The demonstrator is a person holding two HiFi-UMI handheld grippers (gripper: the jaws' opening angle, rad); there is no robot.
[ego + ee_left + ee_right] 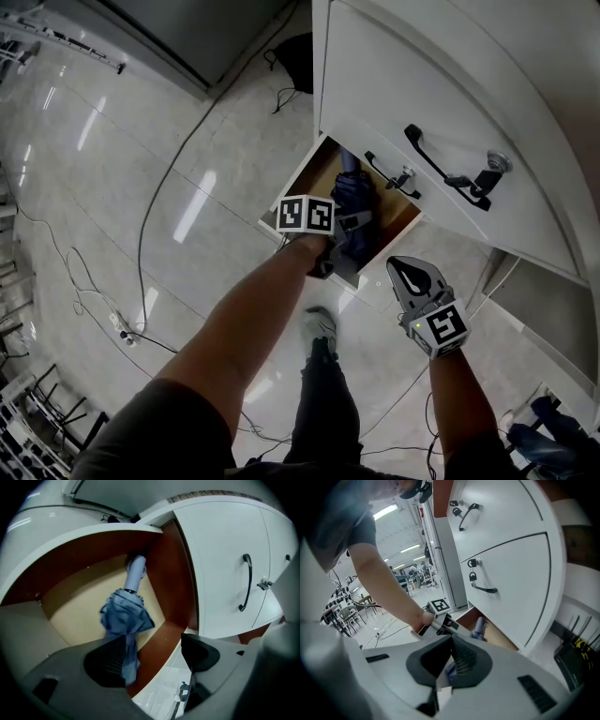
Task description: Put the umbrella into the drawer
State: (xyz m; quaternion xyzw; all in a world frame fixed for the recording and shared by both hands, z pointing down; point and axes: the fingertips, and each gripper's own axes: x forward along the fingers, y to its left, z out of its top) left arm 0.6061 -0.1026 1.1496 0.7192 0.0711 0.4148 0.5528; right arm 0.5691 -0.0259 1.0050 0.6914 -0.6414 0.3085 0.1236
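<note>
A folded blue umbrella (349, 199) lies inside the open bottom drawer (296, 178) of a white cabinet, its handle toward the drawer's back. In the left gripper view the umbrella (125, 616) rests on the drawer's pale floor, with brown side walls (174, 597) around it. My left gripper (154, 656) hovers over the drawer's near end with its jaws wide apart. The umbrella's loose fabric hangs beside the left pad (108, 662) and is not pinched. My right gripper (405, 272) hangs shut over the floor, to the right of the drawer, holding nothing.
Above the drawer the white cabinet front (441, 103) carries black handles (441, 167) and a small padlock (405, 175). Cables (141, 253) and a power strip (120, 325) lie on the shiny floor at left. The person's shoe (319, 328) is below the drawer.
</note>
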